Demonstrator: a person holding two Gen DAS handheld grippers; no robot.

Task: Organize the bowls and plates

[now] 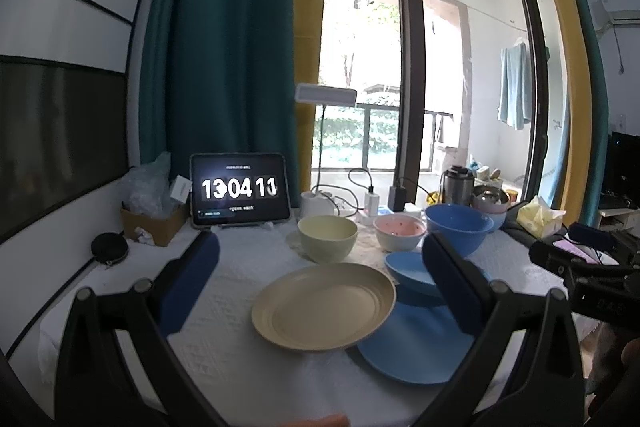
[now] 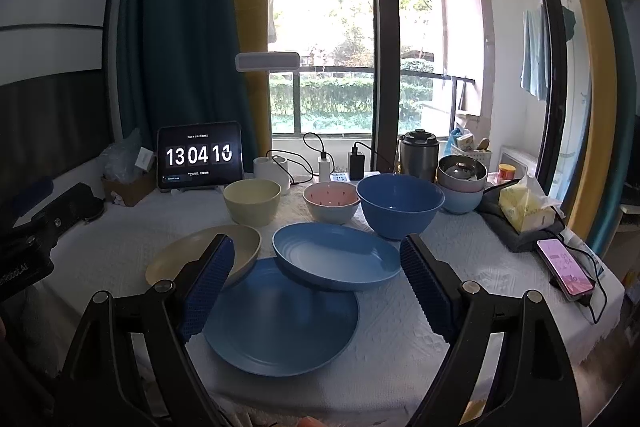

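Observation:
A beige plate [image 1: 324, 307] [image 2: 244, 247] leans on the edge of a large blue plate [image 1: 416, 351] [image 2: 280, 327]. A smaller light blue plate [image 2: 336, 255] [image 1: 408, 271] rests tilted on the blue plate's far edge. Behind stand a pale yellow bowl [image 1: 327, 238] [image 2: 252, 201], a pink-lined bowl [image 1: 399, 231] [image 2: 331, 202] and a big blue bowl [image 1: 459, 227] [image 2: 400, 205]. My left gripper [image 1: 320, 279] is open and empty above the beige plate. My right gripper [image 2: 316, 279] is open and empty above the blue plates.
A white cloth covers the table [image 2: 400, 347]. At the back are a tablet clock [image 1: 239, 190], a cardboard box [image 1: 154, 227], chargers with cables [image 2: 325, 163], a kettle [image 2: 419, 153] and stacked steel and blue bowls [image 2: 461, 183]. A tissue pack [image 2: 524, 207] and phone [image 2: 564, 267] lie right.

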